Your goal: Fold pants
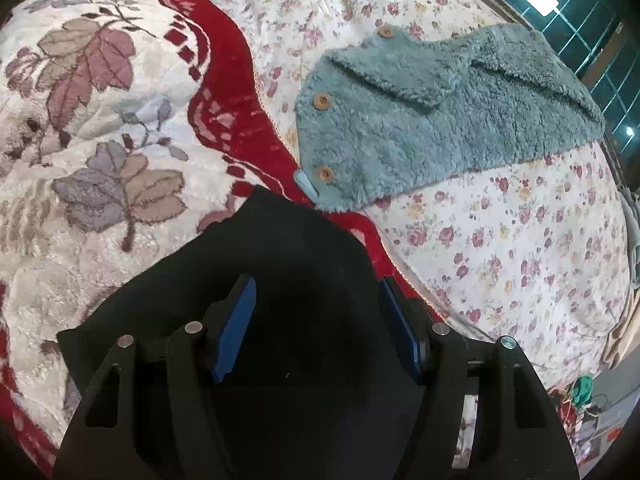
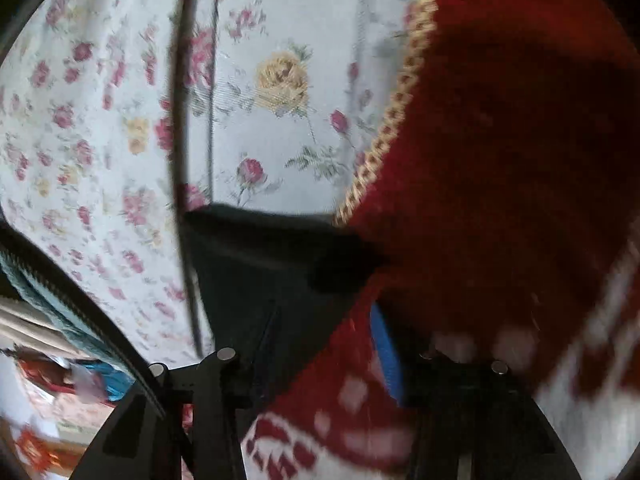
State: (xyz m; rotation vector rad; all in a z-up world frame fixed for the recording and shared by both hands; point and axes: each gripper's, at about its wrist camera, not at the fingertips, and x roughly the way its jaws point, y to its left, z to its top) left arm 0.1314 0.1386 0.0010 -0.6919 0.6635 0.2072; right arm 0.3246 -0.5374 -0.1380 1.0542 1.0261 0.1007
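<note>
- The left gripper (image 1: 316,320) stands fairly wide, its blue pads (image 1: 236,320) apart with the black pants (image 1: 280,248) lying under and between them; the pads do not seem to press on the cloth, so I judge nothing is held there
- The right gripper (image 2: 320,344) is blurred; one blue pad (image 2: 386,354) shows, the other is hidden behind dark cloth, so I cannot tell whether it has closed on anything
- Ahead of the right gripper a dark corner of the pants (image 2: 280,248) lies at the seam where the red blanket (image 2: 500,160) meets the flowered sheet (image 2: 100,120)
- Risk: the right jaws could pinch the red blanket along with the pants, since blanket pile sits right against that pad, dragging bedding into the fold
- Risk: with the left side unheld, the fold may slide or bunch on the plush surface
- Just beyond the left gripper lies a teal fleece garment (image 1: 420,120) with wooden buttons (image 1: 322,101), close enough to snag a swung pant leg
</note>
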